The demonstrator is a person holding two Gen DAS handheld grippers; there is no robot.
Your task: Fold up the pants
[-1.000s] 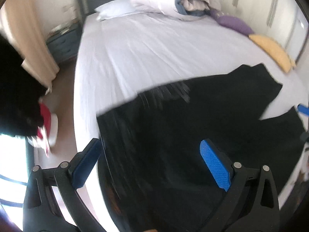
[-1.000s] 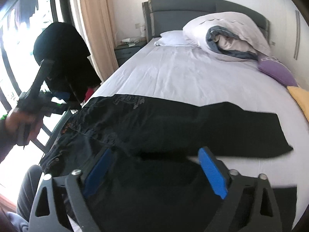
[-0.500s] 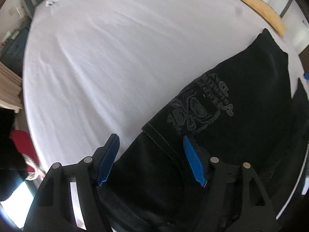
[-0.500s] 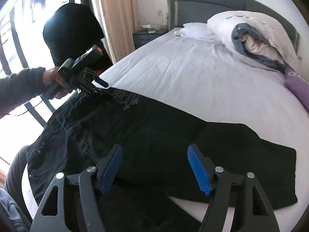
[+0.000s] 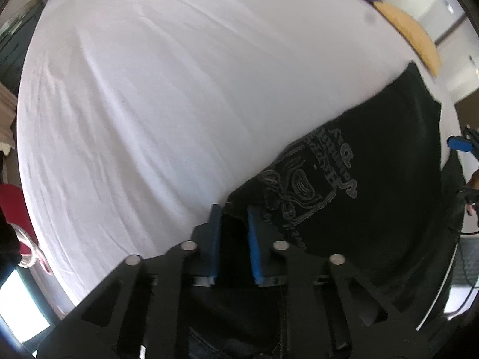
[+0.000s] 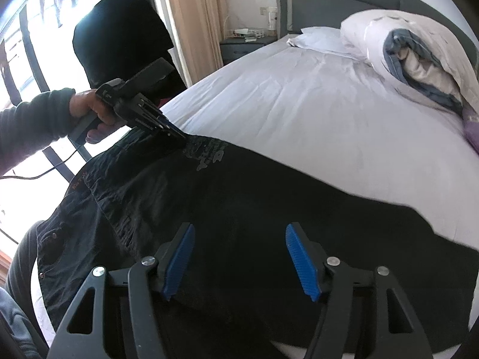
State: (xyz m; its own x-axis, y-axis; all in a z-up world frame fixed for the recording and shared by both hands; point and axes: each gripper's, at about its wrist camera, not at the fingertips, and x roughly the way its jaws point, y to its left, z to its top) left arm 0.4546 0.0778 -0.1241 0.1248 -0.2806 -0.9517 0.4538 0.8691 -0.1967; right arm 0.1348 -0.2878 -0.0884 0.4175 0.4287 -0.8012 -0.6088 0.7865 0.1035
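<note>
Black pants (image 5: 374,164) lie spread across the white bed (image 5: 149,89), a grey print on the back pocket. My left gripper (image 5: 233,209) points steeply down at the pants' far edge beside that print. Its jaws are closing, with a fold of black fabric pinched between the blue pads. The right wrist view shows the same gripper (image 6: 176,137), held by a hand, biting the pants (image 6: 254,197) near the waist. My right gripper (image 6: 239,227) hovers over the pants, jaws wide but closing, the pads touching nothing.
A rolled duvet (image 6: 413,51) and a pillow (image 6: 317,40) lie by the grey headboard (image 6: 344,0). Purple cushion (image 6: 473,131) and yellow cushion (image 5: 413,30) sit on the far side. A nightstand (image 6: 245,45), curtain (image 6: 194,15) and hanging dark garment (image 6: 125,39) stand by the window.
My left gripper dropped to the pants' edge by the printed pocket and its jaws came together on the fabric. My right gripper sank closer to the pants and narrowed a little.
</note>
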